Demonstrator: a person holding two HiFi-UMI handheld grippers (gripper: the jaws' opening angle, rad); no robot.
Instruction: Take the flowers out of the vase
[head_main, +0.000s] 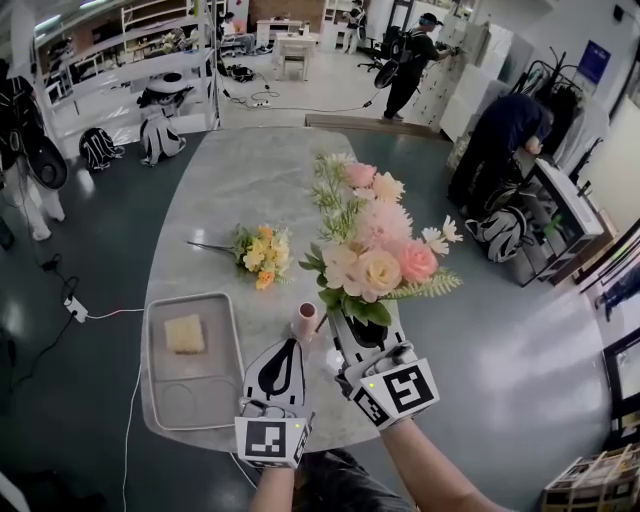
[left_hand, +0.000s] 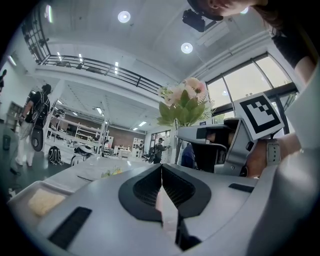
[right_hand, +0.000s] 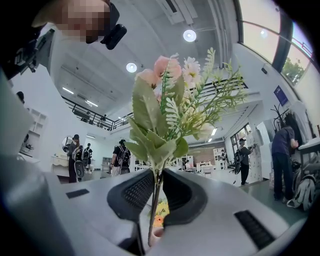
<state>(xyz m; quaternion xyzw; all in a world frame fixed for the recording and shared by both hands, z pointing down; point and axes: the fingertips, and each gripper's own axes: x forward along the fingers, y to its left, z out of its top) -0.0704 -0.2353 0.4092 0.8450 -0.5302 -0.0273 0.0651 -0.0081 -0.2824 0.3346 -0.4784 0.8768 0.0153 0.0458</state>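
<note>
The pale marble tabletop (head_main: 250, 180) fills most of my head view, with a grey tray (head_main: 195, 400) sitting at its near left edge. Next in size is the big bouquet (head_main: 375, 250) of pink and cream flowers, held up over the near right part of the tabletop. My right gripper (head_main: 352, 328) has its jaws closed on the green stems just below the leaves, and the right gripper view shows the stems pinched between the two pads. My left gripper (head_main: 293, 348) sits close beside it, jaws clamped on the small pink vase (head_main: 305, 322) at their tips; its own view shows the pinkish body squeezed between the pads. A smaller bunch of yellow and orange flowers (head_main: 260, 255) lies flat on the tabletop beyond, already out of the vase, and a yellow sponge (head_main: 184, 333) rests in the tray. I judge this to be the pull-out step for the big bouquet. In the right gripper view the stem runs down to the vase mouth (right_hand: 156, 233), and I cannot tell whether its end has cleared the rim. The next move calls for drawing the two grippers apart along the stem's line, keeping the vase steady. The bouquet can then go down beside the smaller bunch.
</note>
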